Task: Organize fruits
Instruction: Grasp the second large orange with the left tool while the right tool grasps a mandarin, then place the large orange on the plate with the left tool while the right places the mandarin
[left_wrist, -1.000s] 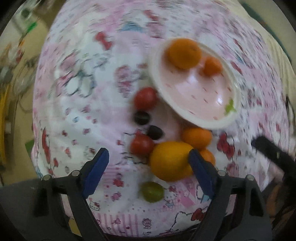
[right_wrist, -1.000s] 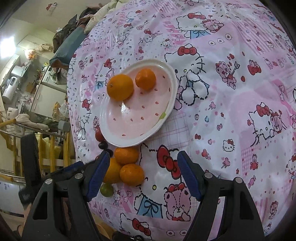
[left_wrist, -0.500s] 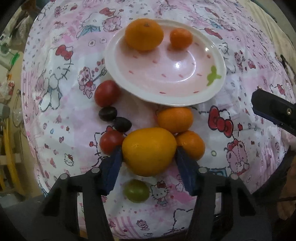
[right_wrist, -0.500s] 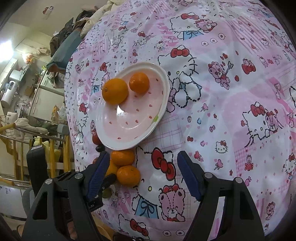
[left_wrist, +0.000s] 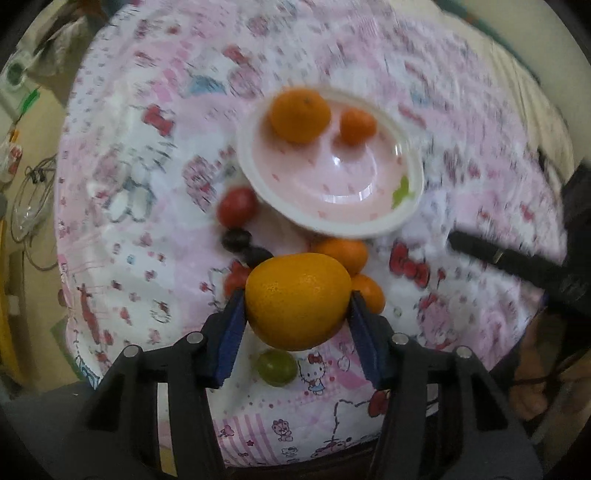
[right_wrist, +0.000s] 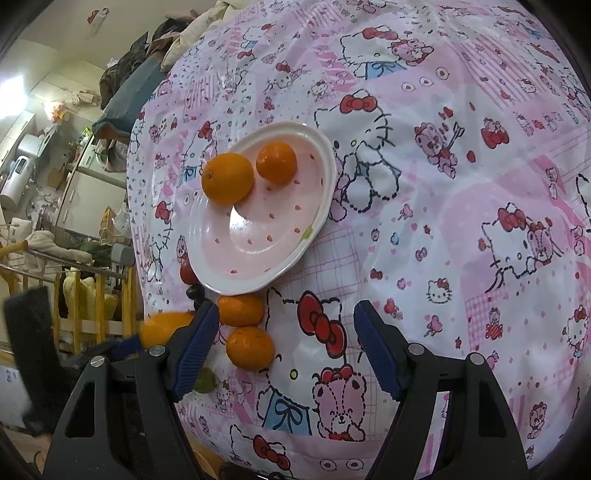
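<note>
My left gripper (left_wrist: 295, 306) is shut on a large yellow-orange fruit (left_wrist: 297, 301) and holds it above the pink cartoon cloth; the fruit also shows at the left in the right wrist view (right_wrist: 162, 326). A pink plate (left_wrist: 402, 218) (right_wrist: 258, 284) holds a big orange (left_wrist: 300, 114) (right_wrist: 227, 178) and a small orange (left_wrist: 357, 126) (right_wrist: 276, 163). Two more oranges (left_wrist: 343, 251) (right_wrist: 250, 347) lie on the cloth near the plate. My right gripper (right_wrist: 282, 349) is open and empty above the cloth.
Two red fruits (left_wrist: 237, 206), two dark plums (left_wrist: 235, 239) and a green fruit (left_wrist: 277, 367) lie on the cloth near the plate's near-left side. The table's left edge drops to a cluttered floor (right_wrist: 55, 221). My right gripper's arm (left_wrist: 517, 262) shows at the right in the left wrist view.
My left gripper closed on the large yellow-orange fruit and has lifted it off the cloth. My right gripper has drifted a little, staying open.
</note>
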